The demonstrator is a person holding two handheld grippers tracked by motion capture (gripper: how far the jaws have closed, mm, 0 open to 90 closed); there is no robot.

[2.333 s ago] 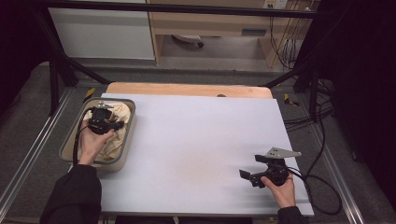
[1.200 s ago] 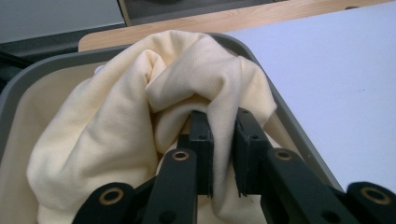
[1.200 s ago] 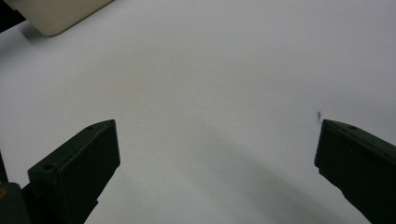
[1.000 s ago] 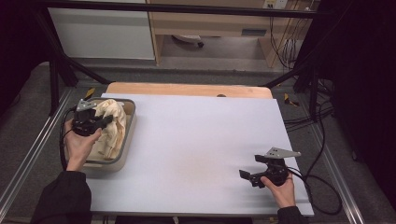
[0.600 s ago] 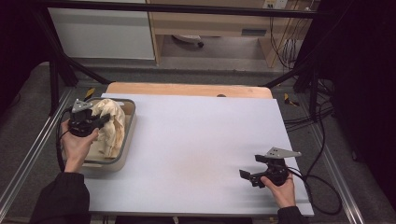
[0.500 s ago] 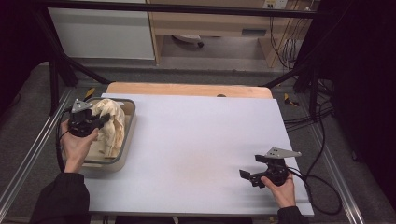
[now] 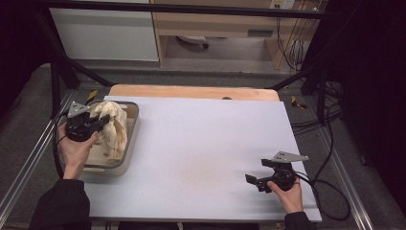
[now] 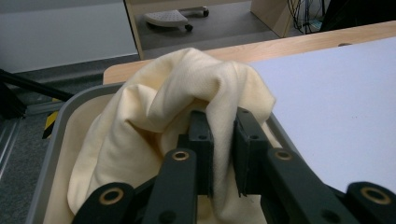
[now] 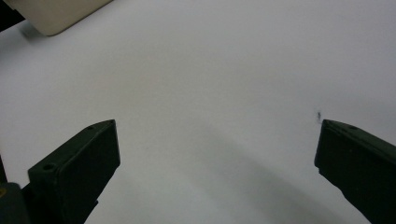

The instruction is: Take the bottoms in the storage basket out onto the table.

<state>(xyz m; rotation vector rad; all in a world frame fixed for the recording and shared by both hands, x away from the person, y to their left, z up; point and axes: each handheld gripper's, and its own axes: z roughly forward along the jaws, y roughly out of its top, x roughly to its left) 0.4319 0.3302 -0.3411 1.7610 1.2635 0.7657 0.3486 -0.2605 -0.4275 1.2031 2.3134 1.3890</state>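
A cream cloth [image 7: 114, 129] hangs out of a grey tray [image 7: 130, 125] at the table's left edge. My left gripper [image 7: 99, 122] is shut on a fold of that cloth [image 8: 187, 88], which drapes over both jaws and is lifted above the tray [image 8: 56, 140]. Near the front right of the white table top, my right gripper [image 7: 252, 180] rests low and open; its jaws [image 9: 217, 163] stand far apart with only bare white surface between them.
The white table top [image 7: 206, 143] has a wooden strip [image 7: 191, 92] along its far edge. A corner of the tray [image 9: 56, 16] shows at the upper left of the right gripper view. Cables [image 7: 330, 191] trail off the table's right side, and dark frame rails run along both sides.
My left gripper has risen from inside the tray, pulling a fold of the cloth up with it, and has drifted slightly left. The right gripper has stayed put.
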